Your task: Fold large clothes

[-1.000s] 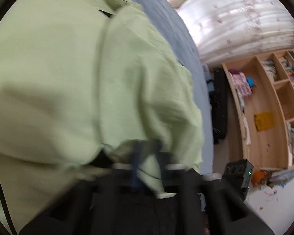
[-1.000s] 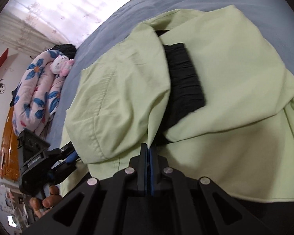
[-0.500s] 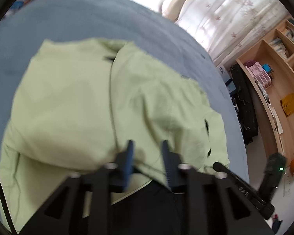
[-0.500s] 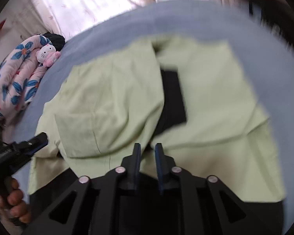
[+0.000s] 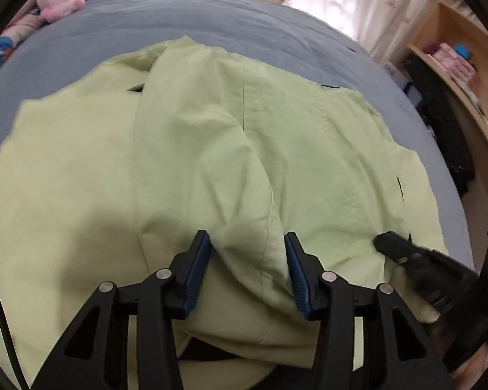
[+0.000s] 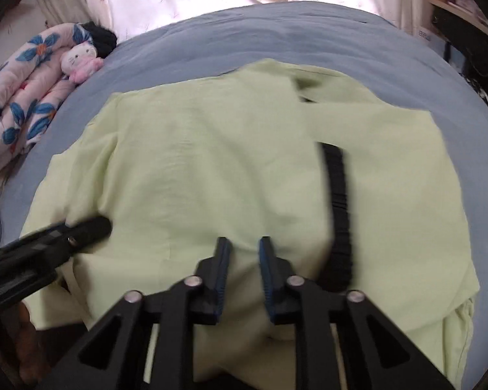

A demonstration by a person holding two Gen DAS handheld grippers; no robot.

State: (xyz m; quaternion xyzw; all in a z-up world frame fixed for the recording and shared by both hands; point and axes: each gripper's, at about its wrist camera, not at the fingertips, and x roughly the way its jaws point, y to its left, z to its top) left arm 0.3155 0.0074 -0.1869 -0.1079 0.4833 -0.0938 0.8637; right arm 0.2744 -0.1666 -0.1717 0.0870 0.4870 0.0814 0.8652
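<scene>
Since a second ago both tools have let go of the cloth and drawn back — then each was clenched on the green fabric, now the jaws stand apart. The left tool (image 5: pixel 247 250) is released, its blue pads wide on either side of a raised ridge of the light green garment (image 5: pixel 192 149), just at the near hem. The right tool (image 6: pixel 243 255) is also released, with a narrower gap, hovering over the near edge beside the black elastic band (image 6: pixel 338 201) that shows through the opening of the garment.

The garment lies spread on the grey-blue bed (image 6: pixel 309 29), one side panel already laid over the middle. Farther off, a floral quilt (image 6: pixel 19 107) and a pink plush toy (image 6: pixel 79 60) rest by the curtain.

My judgement: the next fold should bring the near hem toward the collar. To do it well, each tool should take both layers at a hem corner, lift evenly, and lay the fold down flat — first smoothing that ridge under the left tool.
</scene>
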